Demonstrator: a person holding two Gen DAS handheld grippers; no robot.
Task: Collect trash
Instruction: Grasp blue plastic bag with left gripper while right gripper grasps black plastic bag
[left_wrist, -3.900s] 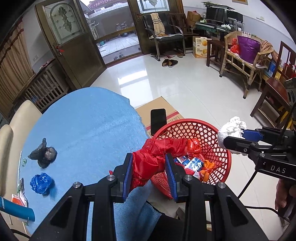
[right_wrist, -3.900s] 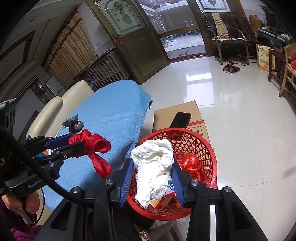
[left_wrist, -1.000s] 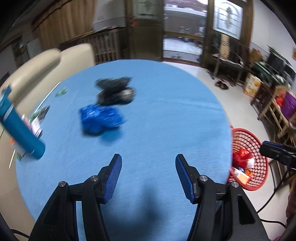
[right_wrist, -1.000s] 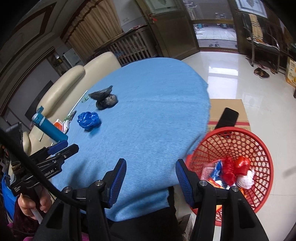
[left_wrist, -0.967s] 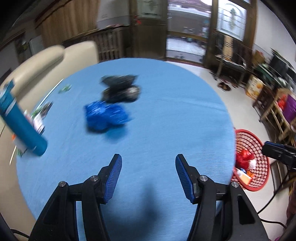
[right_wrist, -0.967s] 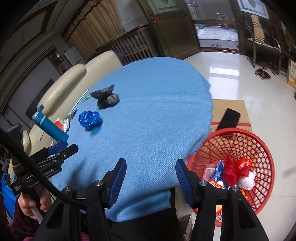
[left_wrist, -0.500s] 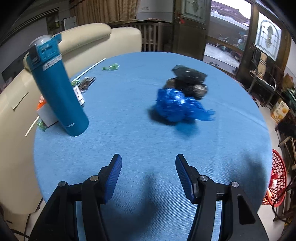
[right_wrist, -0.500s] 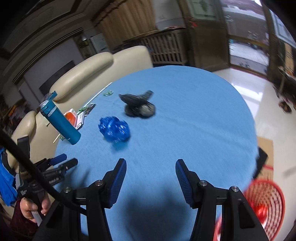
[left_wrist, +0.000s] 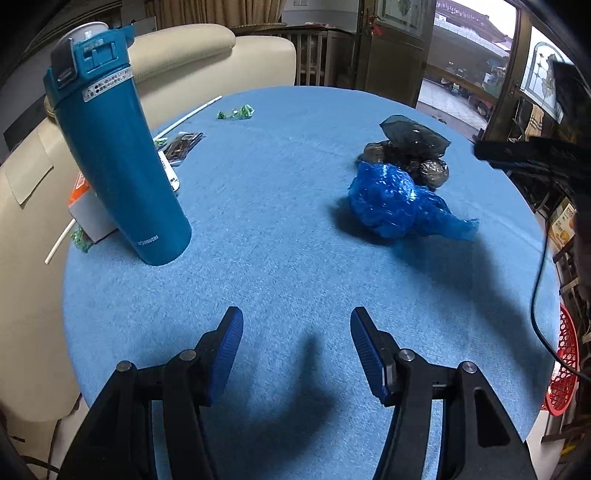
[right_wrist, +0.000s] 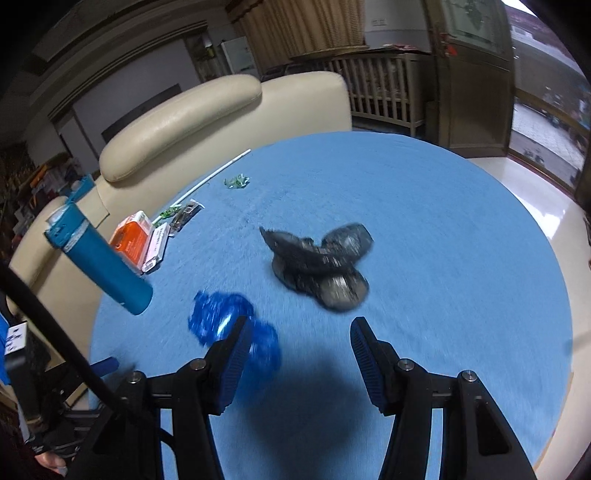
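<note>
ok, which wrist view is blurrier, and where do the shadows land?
Right wrist view: motion-smeared, with the black bag and blue bag streaked. Left wrist view: sharper, the bottle crisp; dark shadows fall on the blue tablecloth ahead of the fingers.

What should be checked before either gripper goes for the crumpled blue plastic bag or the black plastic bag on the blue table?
1. Left gripper open and empty: ok.
2. Right gripper open and empty: ok.
3. Crumpled blue plastic bag unobstructed on the blue tablecloth: ok.
4. Black plastic bag separate from the blue one: cannot tell; they look touching in the left wrist view.
5. Tall teal flask clear of both bags: ok.
6. Red mesh basket within reach: cannot tell, only its rim shows.
</note>
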